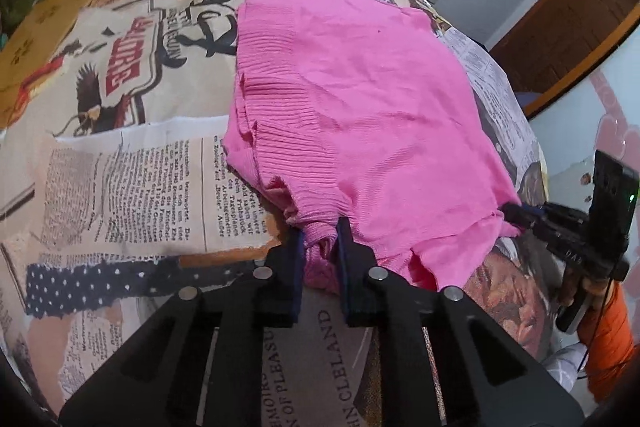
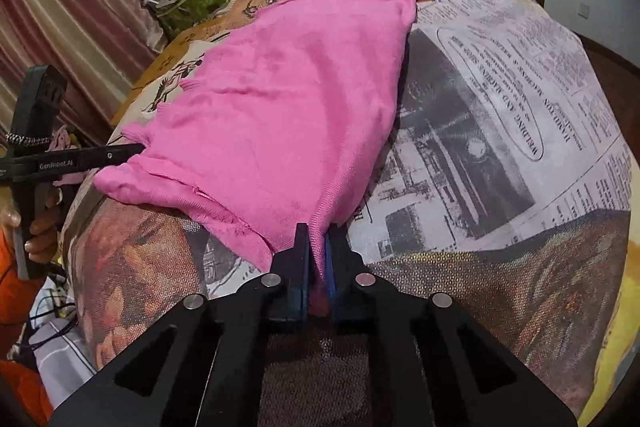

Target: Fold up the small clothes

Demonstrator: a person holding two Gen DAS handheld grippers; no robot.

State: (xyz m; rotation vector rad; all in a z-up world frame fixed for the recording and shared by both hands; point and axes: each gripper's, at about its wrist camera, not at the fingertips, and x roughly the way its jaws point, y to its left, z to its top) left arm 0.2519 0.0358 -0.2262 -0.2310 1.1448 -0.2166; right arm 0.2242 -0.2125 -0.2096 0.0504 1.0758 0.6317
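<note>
Table (image 1: 132, 187) draped in newspaper-print cloth (image 2: 500, 147), pink garment (image 1: 352, 95) spread flat across its middle, near edge bunched

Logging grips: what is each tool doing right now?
Left tool: closed on the pink cloth's near edge.
Right tool: closed on its other near corner.

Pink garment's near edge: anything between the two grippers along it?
Only the pink garment itself, spanning left gripper to right gripper; both wrist views show it.
</note>
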